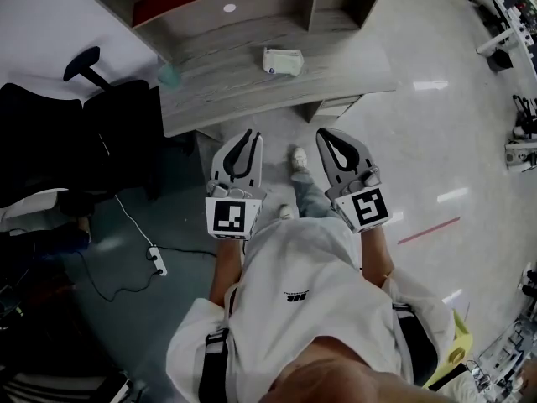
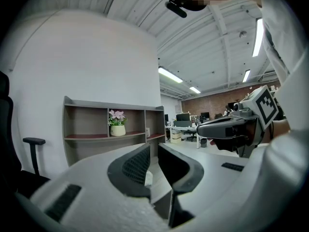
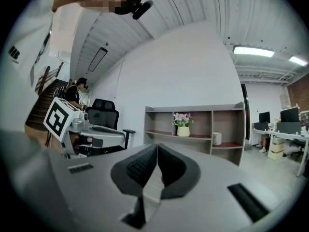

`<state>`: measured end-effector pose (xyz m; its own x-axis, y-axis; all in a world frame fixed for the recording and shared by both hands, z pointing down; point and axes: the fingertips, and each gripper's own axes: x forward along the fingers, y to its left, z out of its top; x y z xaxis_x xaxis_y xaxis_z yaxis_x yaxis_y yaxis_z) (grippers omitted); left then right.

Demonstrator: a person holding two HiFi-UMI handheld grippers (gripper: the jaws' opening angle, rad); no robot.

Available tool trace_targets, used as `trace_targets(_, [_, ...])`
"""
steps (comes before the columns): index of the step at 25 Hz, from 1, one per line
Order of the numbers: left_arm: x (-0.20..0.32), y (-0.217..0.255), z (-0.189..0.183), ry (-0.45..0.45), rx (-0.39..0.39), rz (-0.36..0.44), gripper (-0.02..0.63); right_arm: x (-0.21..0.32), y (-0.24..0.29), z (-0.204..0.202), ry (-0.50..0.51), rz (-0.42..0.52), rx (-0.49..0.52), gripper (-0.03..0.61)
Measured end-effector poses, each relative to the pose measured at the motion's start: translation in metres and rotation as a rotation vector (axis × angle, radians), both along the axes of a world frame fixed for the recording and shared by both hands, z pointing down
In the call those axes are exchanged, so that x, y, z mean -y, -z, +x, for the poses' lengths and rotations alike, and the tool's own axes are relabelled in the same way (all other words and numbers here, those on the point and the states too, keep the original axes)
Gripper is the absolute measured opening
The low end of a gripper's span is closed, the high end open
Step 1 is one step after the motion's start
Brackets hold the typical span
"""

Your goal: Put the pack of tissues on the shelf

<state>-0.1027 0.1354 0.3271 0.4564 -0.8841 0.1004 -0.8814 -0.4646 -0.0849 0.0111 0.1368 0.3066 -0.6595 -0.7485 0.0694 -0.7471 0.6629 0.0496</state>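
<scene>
Left gripper (image 2: 154, 147) parted by a sliver, right gripper (image 3: 157, 147) pinched shut, both empty and held short of the bench (image 1: 235, 91). Further out, pack of tissues (image 1: 283, 60) lying on the bench top, in front of the shelf (image 1: 185, 5) and not on it; probably the white scrap glimpsed between the left jaws. Risks from here: crushing the soft pack with too hard a squeeze, or knocking the flower pot (image 2: 117, 130) when reaching in
</scene>
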Motion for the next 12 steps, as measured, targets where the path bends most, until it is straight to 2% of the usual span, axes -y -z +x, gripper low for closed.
trace_targets(7, [0.05, -0.022, 0.005, 0.007, -0.007, -0.034, 0.034, 0.05, -0.018, 0.001, 0.025, -0.027, -0.009, 0.028])
trace_targets(12, [0.085, -0.04, 0.007, 0.028, -0.038, -0.064, 0.034, 0.086, -0.043, 0.003, 0.053, -0.068, -0.038, 0.028])
